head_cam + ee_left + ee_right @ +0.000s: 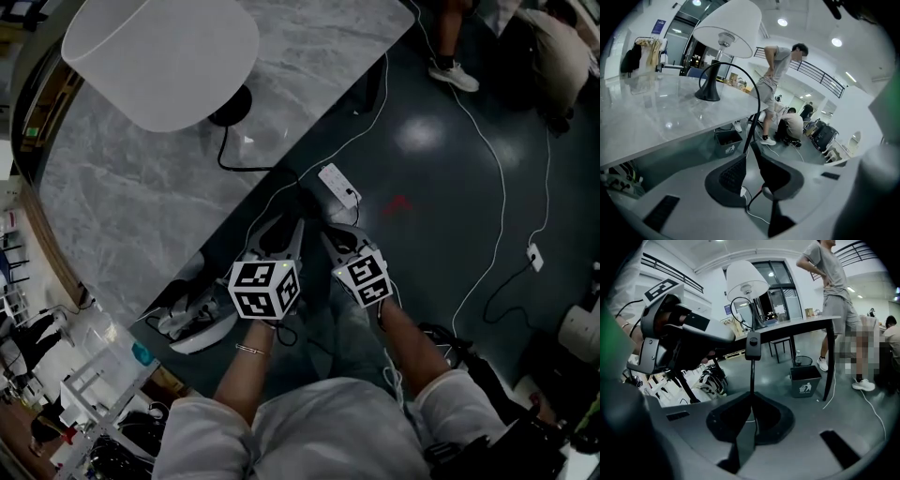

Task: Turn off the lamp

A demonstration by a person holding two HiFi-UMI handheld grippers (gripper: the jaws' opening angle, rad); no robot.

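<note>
The lamp (159, 56) with its white shade stands on the marble table (141, 206), its black base (708, 91) near the table's edge. Its black cord (757, 101) arcs off the table and down to both grippers. My left gripper (750, 152) is open, with the cord running loosely through the gap between its jaws. My right gripper (751, 394) is shut on the cord just below the black inline switch (752, 345), which stands upright above the jaws. In the head view the left gripper (286, 220) and right gripper (330, 234) sit side by side beyond the table's edge.
A white power strip (339, 185) and white cables (502, 187) lie on the dark floor. A grey bin (805, 380) stands by the table leg. One person stands (776, 79) beyond the table and another sits on the floor (792, 126). Shoes (197, 314) lie under the table.
</note>
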